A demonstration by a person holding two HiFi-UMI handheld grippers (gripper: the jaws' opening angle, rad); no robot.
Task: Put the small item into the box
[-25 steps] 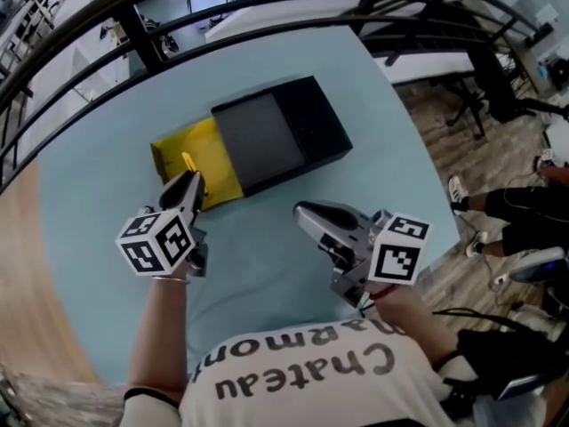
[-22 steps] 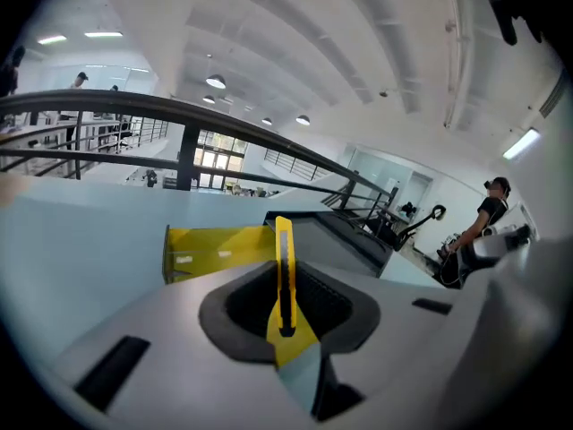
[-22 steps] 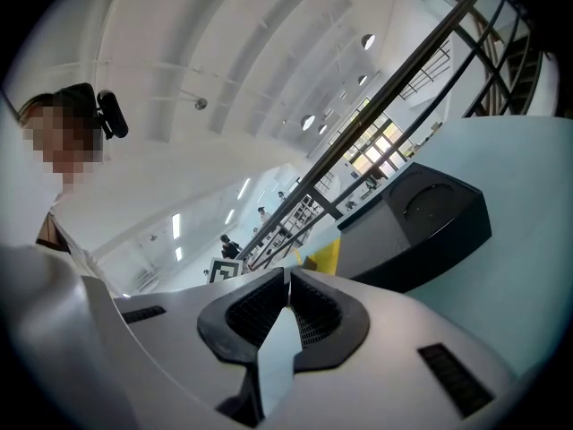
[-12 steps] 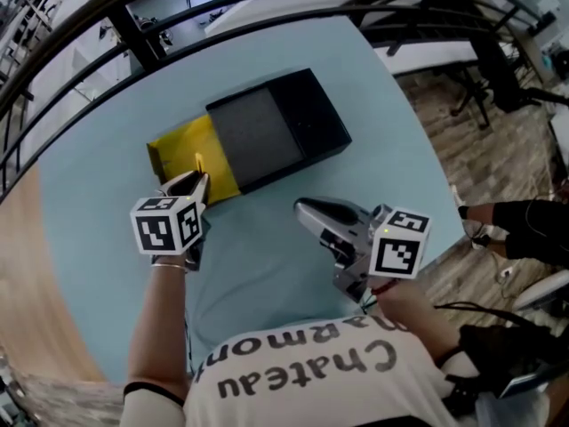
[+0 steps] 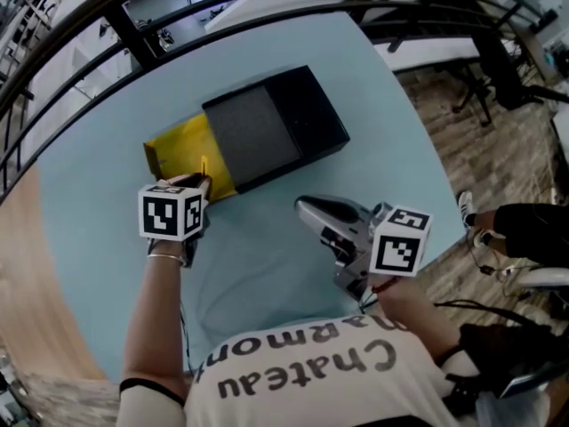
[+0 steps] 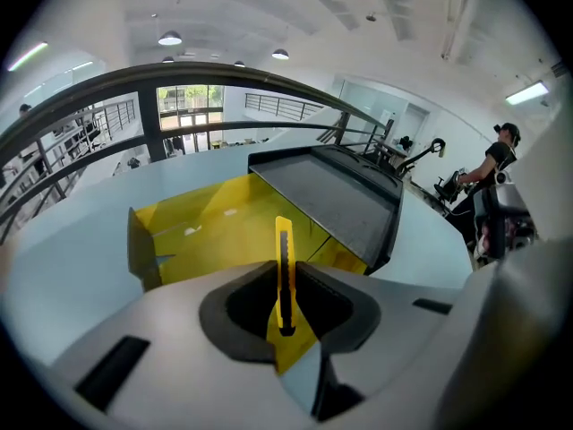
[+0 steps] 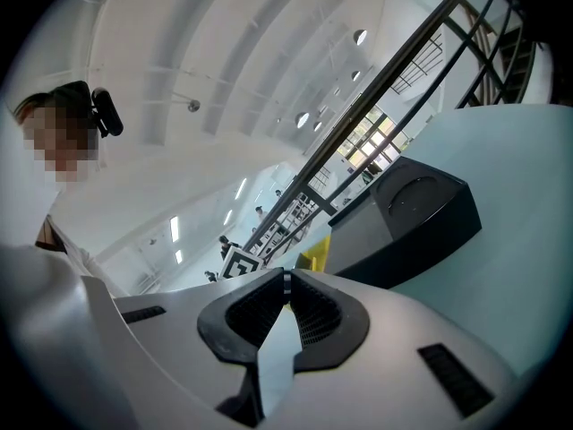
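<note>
A black box sleeve (image 5: 276, 124) lies on the pale blue table (image 5: 391, 140), and its yellow inner tray (image 5: 176, 152) is slid out to the left. My left gripper (image 5: 199, 181) is shut on a slim yellow utility knife (image 5: 204, 166), held upright at the tray's near edge. In the left gripper view the knife (image 6: 284, 262) stands between the pads of that gripper (image 6: 285, 287), with the open tray (image 6: 201, 227) and the sleeve (image 6: 336, 200) just beyond. My right gripper (image 5: 304, 208) hovers to the right, below the sleeve; its jaws (image 7: 285, 287) are shut with nothing between them.
A dark railing (image 5: 133, 34) curves round the table's far side. Wooden floor (image 5: 462, 132) with chair legs lies to the right, beyond the table edge. In the right gripper view the sleeve (image 7: 416, 218) sits ahead on the tabletop.
My left gripper has carried the knife forward and up to the near edge of the yellow tray, turning its marker cube toward the camera. The right gripper has stayed put.
</note>
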